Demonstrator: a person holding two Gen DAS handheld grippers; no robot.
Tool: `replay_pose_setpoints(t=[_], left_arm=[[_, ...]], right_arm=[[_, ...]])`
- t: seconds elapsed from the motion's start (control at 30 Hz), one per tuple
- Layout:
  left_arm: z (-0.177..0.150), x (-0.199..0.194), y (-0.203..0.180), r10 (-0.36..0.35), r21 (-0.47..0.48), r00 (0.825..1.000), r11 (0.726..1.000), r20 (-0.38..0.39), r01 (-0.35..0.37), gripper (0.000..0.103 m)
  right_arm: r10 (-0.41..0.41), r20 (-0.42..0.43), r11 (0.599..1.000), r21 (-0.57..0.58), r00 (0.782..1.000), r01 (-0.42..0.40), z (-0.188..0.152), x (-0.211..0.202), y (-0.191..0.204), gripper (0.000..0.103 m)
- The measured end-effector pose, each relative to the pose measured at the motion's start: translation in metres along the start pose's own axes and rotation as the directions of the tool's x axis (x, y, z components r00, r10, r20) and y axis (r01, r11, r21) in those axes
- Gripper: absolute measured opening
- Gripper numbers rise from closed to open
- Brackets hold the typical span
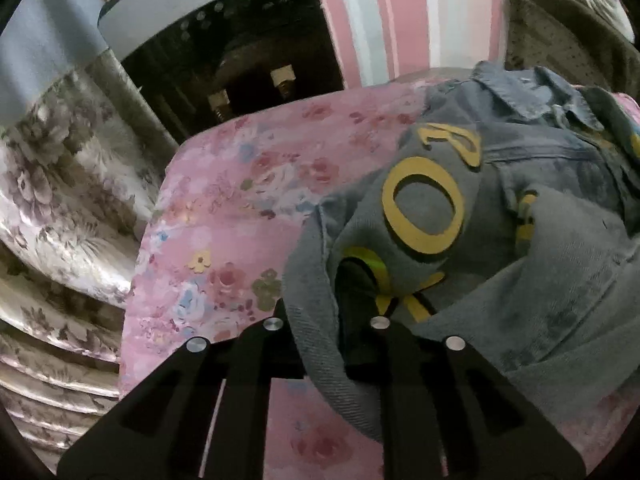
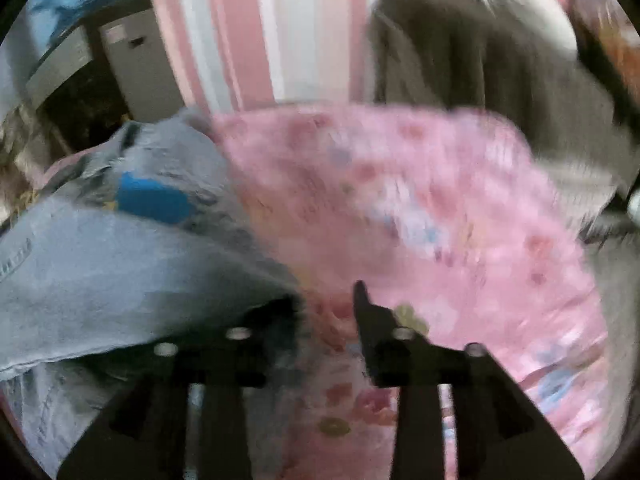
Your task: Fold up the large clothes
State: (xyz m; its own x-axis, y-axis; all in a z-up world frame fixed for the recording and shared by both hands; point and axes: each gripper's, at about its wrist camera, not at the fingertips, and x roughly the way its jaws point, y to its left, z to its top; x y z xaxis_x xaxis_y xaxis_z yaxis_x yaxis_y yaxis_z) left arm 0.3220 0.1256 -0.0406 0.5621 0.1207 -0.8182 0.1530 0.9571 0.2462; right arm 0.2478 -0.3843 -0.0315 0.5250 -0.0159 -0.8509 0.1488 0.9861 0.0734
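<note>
The denim jacket [image 1: 500, 208] lies crumpled on the pink floral bedspread [image 1: 224, 216], its collar toward one o'clock in the left wrist view and its bulk running from there down to five; the left gripper [image 1: 320, 312] is clamped on a folded edge of it at six o'clock; in the blurred right wrist view the jacket sits at nine o'clock, and the right gripper [image 2: 326, 304] stands parted with only its left finger [image 2: 280, 308] against the cloth, nothing pinched; I judge the right hand must reach leftward.
</note>
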Motion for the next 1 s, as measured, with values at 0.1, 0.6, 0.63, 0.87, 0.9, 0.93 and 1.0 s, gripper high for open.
replay_pose_setpoints(t=[0.1, 0.6, 0.63, 0.87, 0.9, 0.93, 1.0], left_arm=[[-0.003, -0.006, -0.001, 0.030, 0.010, 1.000, 1.000, 0.006, -0.030, 0.028], [-0.101, -0.127, -0.036, -0.112, -0.076, 0.976, 0.989, 0.188, 0.128, 0.078], [-0.105, -0.125, -0.040, -0.130, -0.076, 0.974, 0.986, 0.183, 0.146, 0.078], [-0.108, -0.087, -0.078, -0.195, -0.084, 0.975, 0.975, 0.104, 0.204, 0.069], [-0.105, -0.083, -0.081, -0.203, -0.088, 0.974, 0.973, 0.104, 0.213, 0.069], [-0.102, -0.081, -0.084, -0.220, -0.092, 0.970, 0.969, 0.101, 0.229, 0.068], [-0.098, -0.078, -0.091, -0.244, -0.085, 0.964, 0.964, 0.101, 0.253, 0.068]], right_arm=[[0.023, -0.007, 1.000, 0.001, 1.000, -0.023, -0.003, -0.005, 0.001, 0.047], [0.162, 0.224, 0.987, -0.055, 0.961, -0.154, -0.111, -0.155, 0.047, 0.073], [0.162, 0.233, 0.987, -0.055, 0.959, -0.153, -0.122, -0.157, 0.052, 0.074], [0.174, 0.264, 0.984, -0.018, 0.949, -0.176, -0.168, -0.153, 0.070, 0.074], [0.176, 0.268, 0.984, -0.012, 0.947, -0.179, -0.173, -0.154, 0.073, 0.074], [0.183, 0.269, 0.982, -0.012, 0.946, -0.186, -0.177, -0.155, 0.075, 0.074], [0.192, 0.259, 0.981, -0.022, 0.947, -0.193, -0.187, -0.154, 0.082, 0.074]])
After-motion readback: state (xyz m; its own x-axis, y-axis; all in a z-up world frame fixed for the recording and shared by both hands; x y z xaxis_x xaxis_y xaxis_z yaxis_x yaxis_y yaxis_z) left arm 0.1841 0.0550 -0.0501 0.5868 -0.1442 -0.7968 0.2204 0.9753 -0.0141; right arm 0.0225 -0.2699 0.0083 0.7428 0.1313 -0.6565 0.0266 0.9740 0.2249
